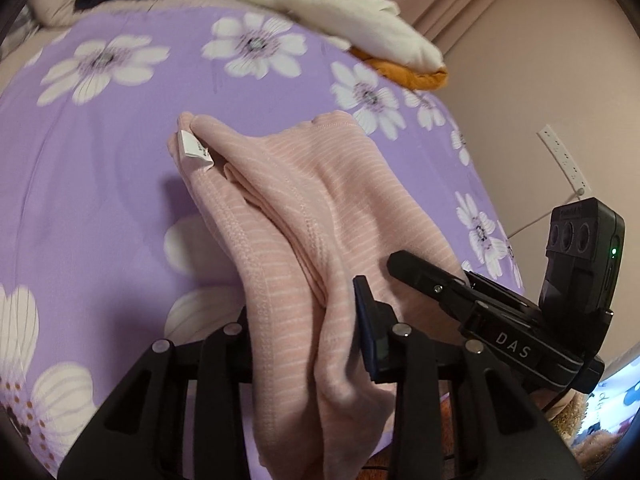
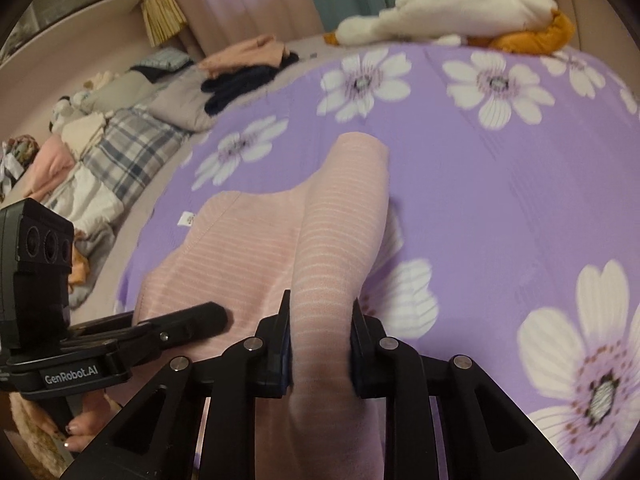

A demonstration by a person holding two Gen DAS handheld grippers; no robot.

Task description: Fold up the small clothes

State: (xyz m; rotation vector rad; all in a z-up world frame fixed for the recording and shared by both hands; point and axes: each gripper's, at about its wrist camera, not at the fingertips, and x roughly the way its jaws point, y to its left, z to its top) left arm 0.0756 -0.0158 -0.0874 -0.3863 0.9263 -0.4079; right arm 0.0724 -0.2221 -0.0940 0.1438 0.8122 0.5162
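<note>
The bed (image 2: 500, 208) is spread with a purple flowered sheet. On it, the pink striped garment (image 2: 248, 248) is stretched away from both grippers, its long axis running forward. Its near edge is clamped in the right gripper (image 2: 320, 344) and the left gripper (image 1: 308, 332), side by side.

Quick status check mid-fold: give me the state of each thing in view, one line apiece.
Left claw: shut on the pink garment's near edge.
Right claw: shut on a bunched fold of the garment.
Pink garment: partly lifted, near end held up, far end on the bedspread.
White tag: sticking out at the garment's far corner.
Bedspread: spread out under the garment.
Plush toy: lying at the far edge.
</note>
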